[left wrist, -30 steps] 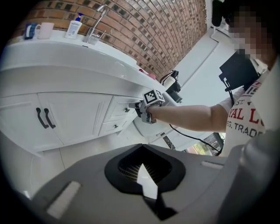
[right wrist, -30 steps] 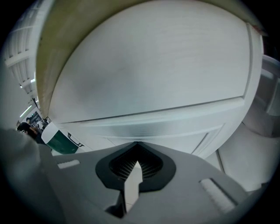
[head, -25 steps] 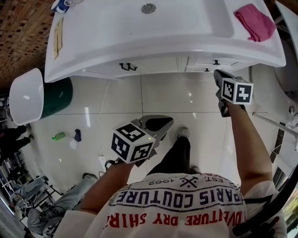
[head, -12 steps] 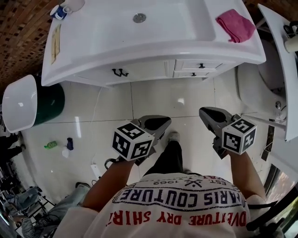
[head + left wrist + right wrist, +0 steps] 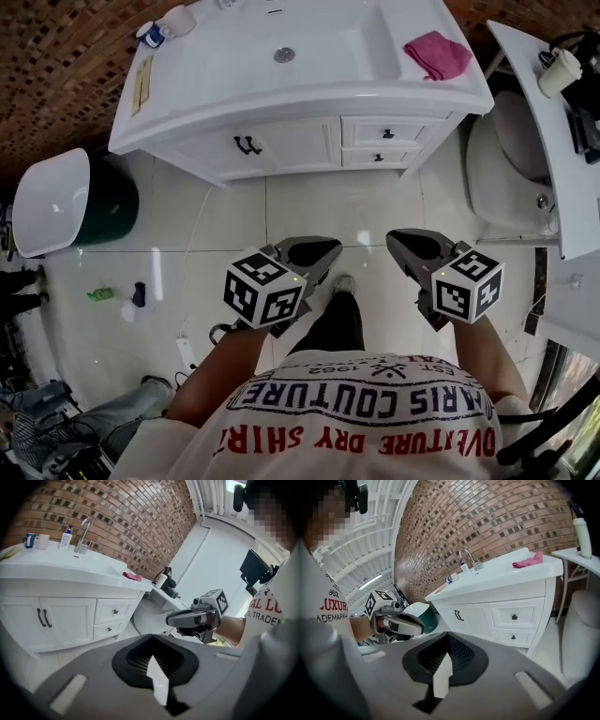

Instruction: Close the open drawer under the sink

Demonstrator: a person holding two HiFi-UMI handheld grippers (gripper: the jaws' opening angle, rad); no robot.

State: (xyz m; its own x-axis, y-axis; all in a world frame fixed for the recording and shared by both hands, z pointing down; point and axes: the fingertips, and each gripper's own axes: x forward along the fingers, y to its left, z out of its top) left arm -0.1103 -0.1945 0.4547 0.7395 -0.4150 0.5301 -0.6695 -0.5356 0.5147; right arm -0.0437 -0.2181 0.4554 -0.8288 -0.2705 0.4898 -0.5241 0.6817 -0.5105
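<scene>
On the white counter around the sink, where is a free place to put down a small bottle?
The counter is bare left of the sink basin, between it and the yellow strip near the left edge. The pink cloth takes the right end, and cups crowd the back left corner.

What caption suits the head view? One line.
Left tool and right tool, shut and empty, hover apart from the white vanity; both drawers sit flush.

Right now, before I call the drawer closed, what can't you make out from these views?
Inside the two white black-knobbed drawers: hidden by their fronts, every view.
Small white bottle's label: too small, left gripper view.
White tiled floor beneath the person: covered by the white printed shirt, head view.
</scene>
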